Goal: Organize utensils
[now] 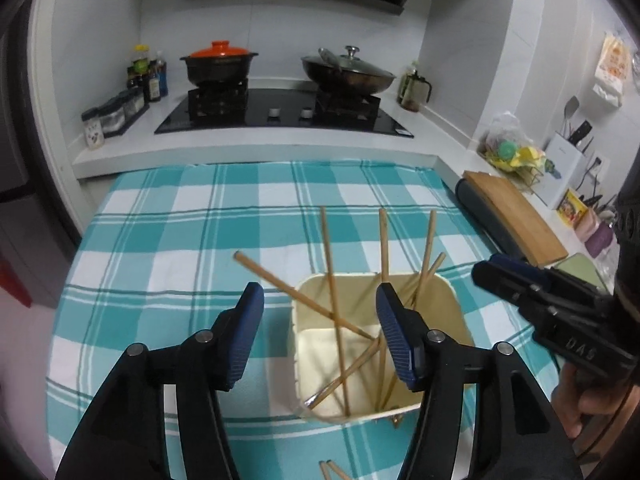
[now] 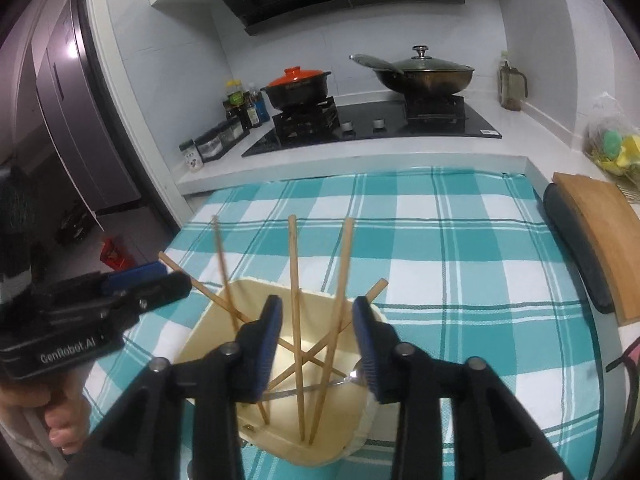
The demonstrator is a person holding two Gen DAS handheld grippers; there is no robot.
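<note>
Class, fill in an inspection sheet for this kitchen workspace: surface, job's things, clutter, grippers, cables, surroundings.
Surface: teal checked tablecloth over the table.
Job's things: wooden chopsticks standing crossed in a cream holder; more chopstick ends lie on the cloth nearby.
Clutter: wooden cutting board to the right.
Grippers: left gripper open, empty; right gripper open, empty, over the holder.
Cables: nothing seen.
Surroundings: stove, orange-lidded pot, lidded wok, condiment bottles.

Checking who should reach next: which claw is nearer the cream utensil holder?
Too close to call. The left claw and right claw each hover open above the cream utensil holder, left over its left rim, right over its middle.
</note>
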